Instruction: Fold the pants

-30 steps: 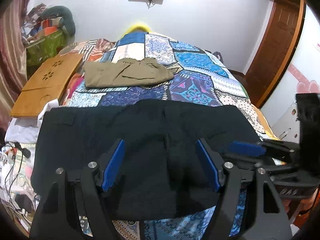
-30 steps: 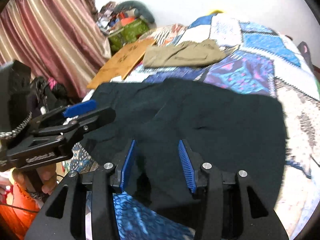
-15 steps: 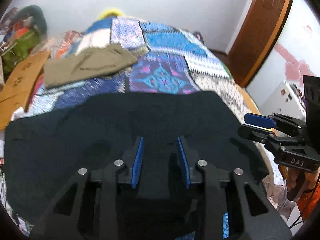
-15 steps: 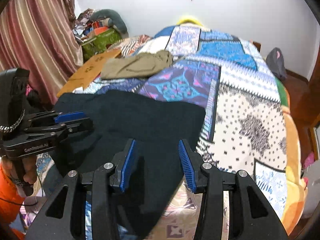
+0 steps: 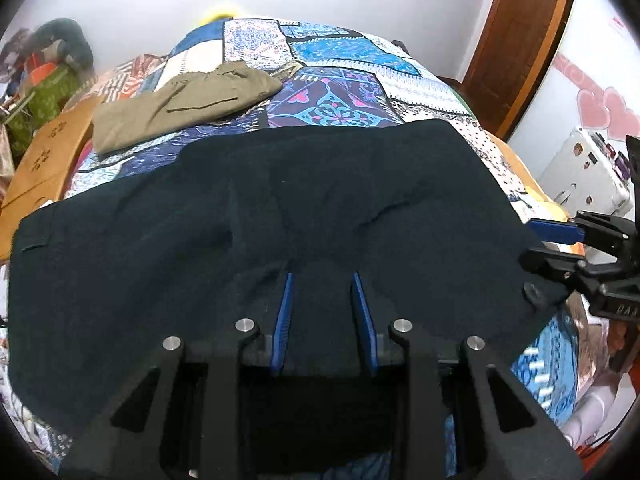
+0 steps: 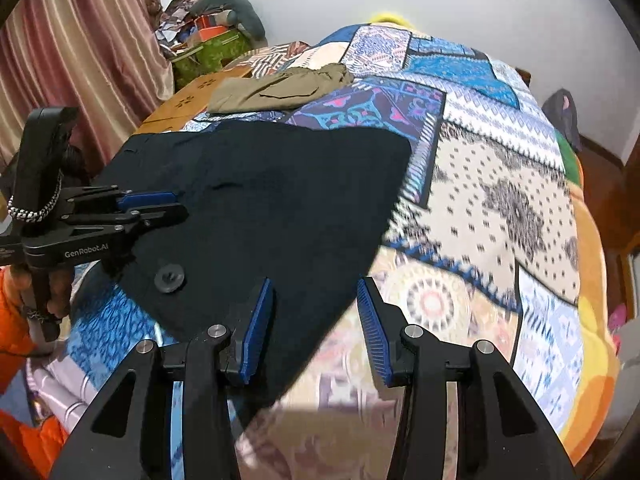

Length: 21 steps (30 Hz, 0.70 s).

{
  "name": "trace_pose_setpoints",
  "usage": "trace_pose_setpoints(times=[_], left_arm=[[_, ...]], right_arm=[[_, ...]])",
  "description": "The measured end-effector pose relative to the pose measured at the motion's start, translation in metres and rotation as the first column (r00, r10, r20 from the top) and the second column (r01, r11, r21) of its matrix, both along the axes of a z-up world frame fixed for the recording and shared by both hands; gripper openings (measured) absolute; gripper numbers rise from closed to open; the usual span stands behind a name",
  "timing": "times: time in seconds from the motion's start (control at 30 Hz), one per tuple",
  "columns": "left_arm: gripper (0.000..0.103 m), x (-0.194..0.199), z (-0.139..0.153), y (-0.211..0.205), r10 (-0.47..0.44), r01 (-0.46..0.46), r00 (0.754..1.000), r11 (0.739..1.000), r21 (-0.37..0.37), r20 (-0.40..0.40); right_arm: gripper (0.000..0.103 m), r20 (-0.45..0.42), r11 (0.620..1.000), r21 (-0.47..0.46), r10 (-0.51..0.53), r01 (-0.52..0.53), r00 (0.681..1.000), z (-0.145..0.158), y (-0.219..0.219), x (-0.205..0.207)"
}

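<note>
Dark fabric of pants [image 5: 300, 208] lies spread on patchwork quilt [image 5: 340, 80], ahead of and under both sets of fingers. Left gripper [image 5: 322, 308] jaws just narrowed from wide; cloth bunched between pads, likely pinched for first fold. Right gripper [image 6: 316, 320] part-open, straddling pants' edge, no grip seen. Only right view shows curtain [image 6: 72, 60]; only left view shows door [image 5: 520, 40]. Khaki garment [image 5: 180, 104] beyond fingertips.

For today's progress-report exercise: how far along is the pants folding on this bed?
Done: the khaki pants lie folded up the bed. In hand: the left gripper has just been closing its jaws on the dark pants; the right gripper is open at their edge. Left: folding them; they lie spread out.
</note>
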<state>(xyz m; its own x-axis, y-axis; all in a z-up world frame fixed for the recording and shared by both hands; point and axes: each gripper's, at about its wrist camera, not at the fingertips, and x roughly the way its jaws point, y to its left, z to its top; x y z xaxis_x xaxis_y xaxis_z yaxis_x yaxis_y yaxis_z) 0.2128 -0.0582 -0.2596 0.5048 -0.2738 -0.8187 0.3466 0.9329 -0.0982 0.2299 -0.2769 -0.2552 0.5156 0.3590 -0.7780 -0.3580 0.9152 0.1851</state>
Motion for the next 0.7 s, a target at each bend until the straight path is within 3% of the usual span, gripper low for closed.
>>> trace_pose_setpoints(times=[0.13, 0.3, 0.43, 0.6, 0.7], left_arm=[[0.033, -0.010, 0.010, 0.023, 0.067, -0.068, 0.998, 0.998, 0.018, 0.013], [0.035, -0.027, 0.027, 0.084, 0.218, -0.218, 0.975, 0.976, -0.010, 0.047], [0.057, -0.046, 0.037, 0.137, 0.350, -0.349, 0.934, 0.937, -0.025, 0.074], [0.068, -0.069, 0.033, 0.196, 0.496, -0.495, 0.866, 0.868, -0.034, 0.068], [0.073, -0.080, 0.025, 0.217, 0.544, -0.543, 0.838, 0.839, -0.040, 0.048]], right_arm=[[0.040, -0.024, 1.000, 0.014, -0.017, 0.017, 1.000, 0.008, -0.005, -0.001], [0.040, 0.028, 1.000, 0.016, -0.019, 0.018, 0.999, 0.031, -0.003, -0.004], [0.040, 0.082, 0.999, 0.039, -0.003, 0.000, 0.997, 0.049, 0.010, -0.001], [0.040, 0.117, 0.998, 0.044, 0.049, -0.054, 0.992, 0.057, 0.041, 0.010], [0.040, 0.123, 0.996, 0.037, 0.080, -0.085, 0.989, 0.054, 0.061, 0.017]])
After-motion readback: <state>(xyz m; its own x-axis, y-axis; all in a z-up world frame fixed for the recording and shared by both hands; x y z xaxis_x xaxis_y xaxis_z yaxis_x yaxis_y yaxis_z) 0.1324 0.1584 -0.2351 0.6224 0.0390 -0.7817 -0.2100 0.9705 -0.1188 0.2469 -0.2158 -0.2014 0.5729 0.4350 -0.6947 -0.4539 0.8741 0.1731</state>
